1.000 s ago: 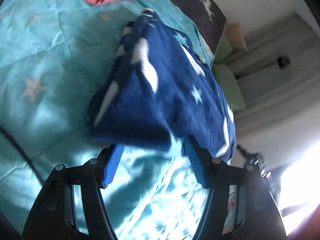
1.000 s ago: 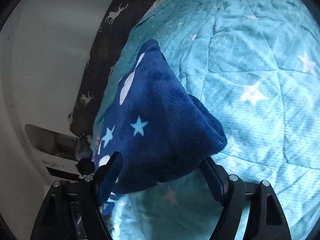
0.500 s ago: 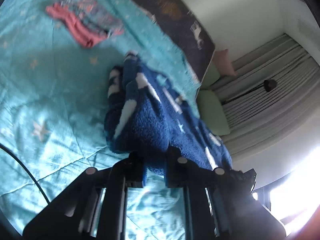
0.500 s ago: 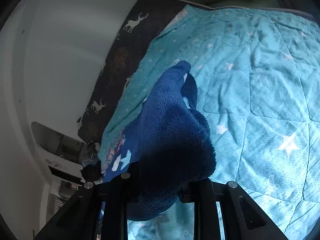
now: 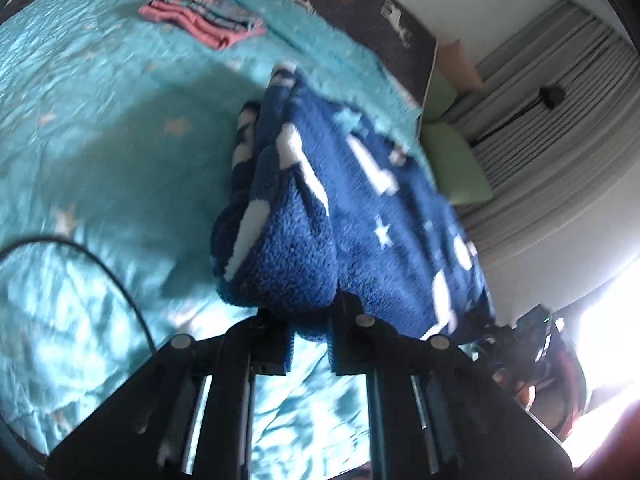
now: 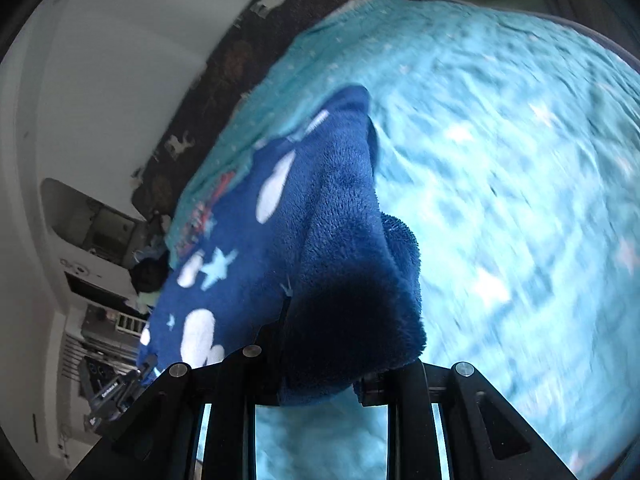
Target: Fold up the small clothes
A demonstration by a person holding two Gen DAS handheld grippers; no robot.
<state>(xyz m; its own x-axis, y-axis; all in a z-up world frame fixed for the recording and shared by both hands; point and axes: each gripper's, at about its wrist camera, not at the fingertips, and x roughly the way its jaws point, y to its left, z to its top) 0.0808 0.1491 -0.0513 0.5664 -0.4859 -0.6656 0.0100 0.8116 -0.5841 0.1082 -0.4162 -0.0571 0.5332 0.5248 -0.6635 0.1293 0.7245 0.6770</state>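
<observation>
Your left gripper (image 5: 310, 334) pinches one bunched edge of the navy fleece garment (image 5: 360, 200); your right gripper (image 6: 318, 380) clamps a thicker fold of it (image 6: 340, 260). The garment, patterned with white shapes and pale stars, hangs between both grippers above the turquoise star quilt (image 5: 100, 140). A folded pink-striped garment (image 5: 200, 16) lies well apart on the quilt.
</observation>
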